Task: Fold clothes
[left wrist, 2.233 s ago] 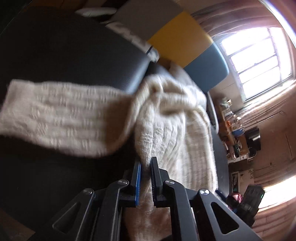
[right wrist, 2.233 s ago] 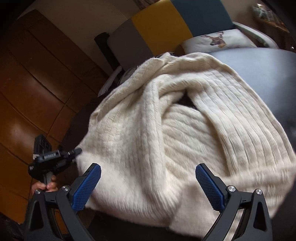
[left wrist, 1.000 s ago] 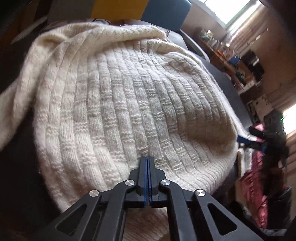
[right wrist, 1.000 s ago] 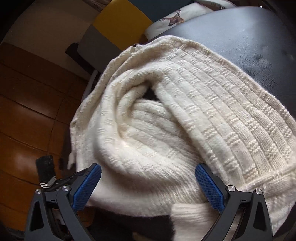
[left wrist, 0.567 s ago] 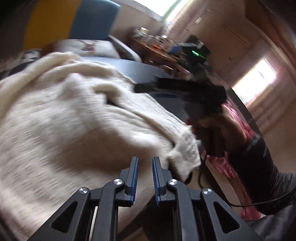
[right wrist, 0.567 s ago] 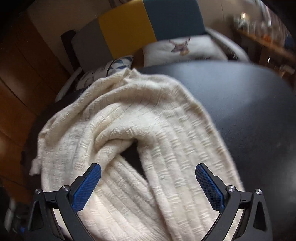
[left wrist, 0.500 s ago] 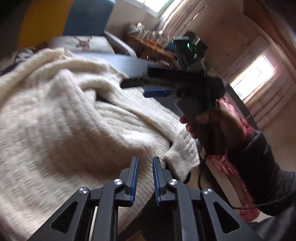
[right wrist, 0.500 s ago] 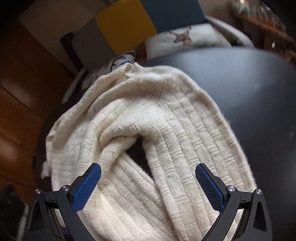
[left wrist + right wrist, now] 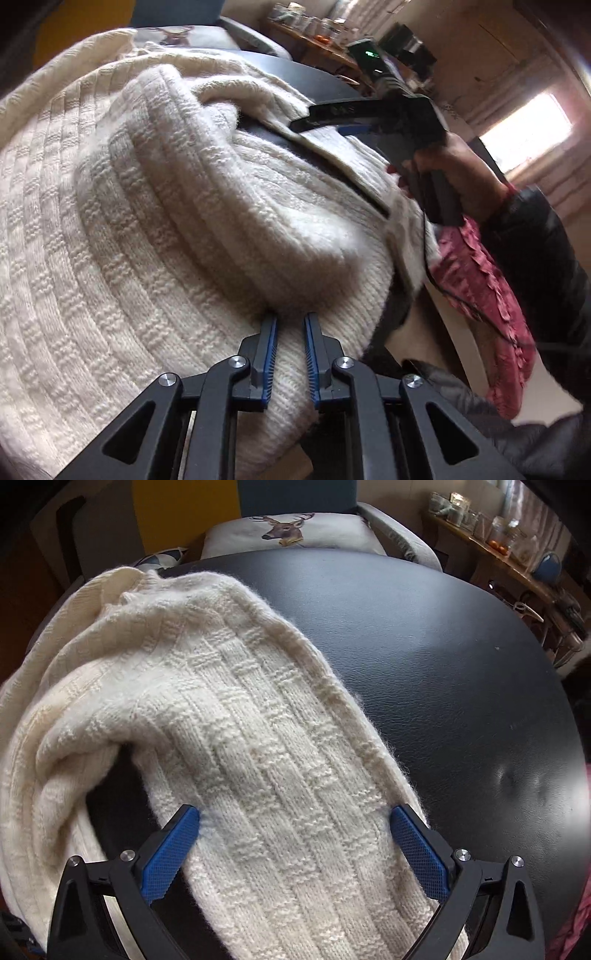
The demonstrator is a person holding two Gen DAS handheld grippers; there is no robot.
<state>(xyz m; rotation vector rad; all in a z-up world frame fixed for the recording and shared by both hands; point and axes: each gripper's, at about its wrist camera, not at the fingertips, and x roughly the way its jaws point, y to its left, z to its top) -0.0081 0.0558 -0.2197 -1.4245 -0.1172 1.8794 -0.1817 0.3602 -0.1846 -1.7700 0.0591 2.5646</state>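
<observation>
Your left gripper [image 9: 290,325], clamped flat on the knit a second ago, now stands with its fingers narrowly parted, nosing into the near fold of the cream sweater [image 9: 236,716]; from here you cannot tell whether they pinch any knit. Your right gripper [image 9: 295,840] has dropped low, fingers wide, straddling a sleeve-like band without closing. The sweater lies bunched on the black table [image 9: 443,672], so folding looks barely begun. No readable writing; only a deer print on the cushion [image 9: 288,528].
</observation>
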